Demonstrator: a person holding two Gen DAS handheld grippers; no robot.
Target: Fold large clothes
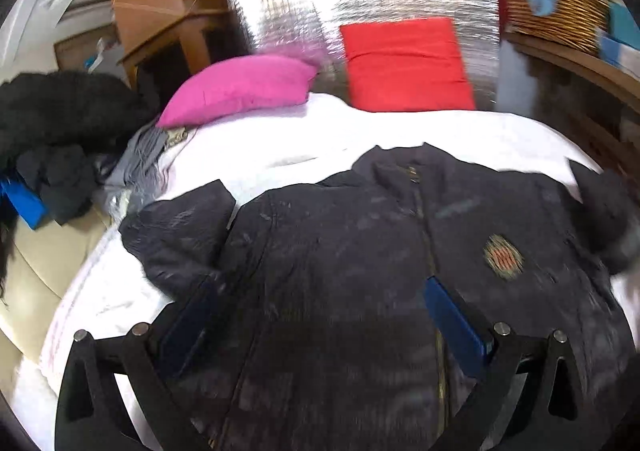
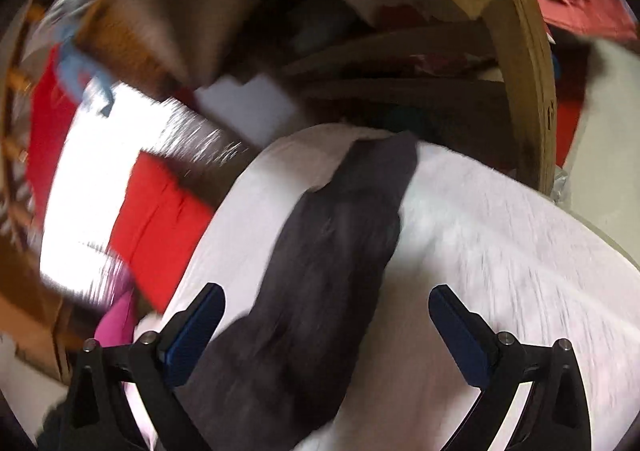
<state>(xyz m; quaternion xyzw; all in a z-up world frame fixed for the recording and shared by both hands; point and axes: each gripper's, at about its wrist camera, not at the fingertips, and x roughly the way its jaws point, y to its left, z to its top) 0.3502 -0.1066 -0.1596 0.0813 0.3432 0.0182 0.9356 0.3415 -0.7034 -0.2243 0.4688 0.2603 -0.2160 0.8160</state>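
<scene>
Dark padded jacket spread front-up on the white bed, zip running toward 12 o'clock, one sleeve stretched out toward 12 in the right wrist view. Left tool wide open above the chest, gripping nothing; right tool likewise wide open, astride that sleeve. Probably bulky, soft, slick-shelled; best pinched at cuff or shoulder seam.

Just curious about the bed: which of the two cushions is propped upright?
The red cushion, leaning against the silvery foil panel; the pink cushion lies flat.
</scene>
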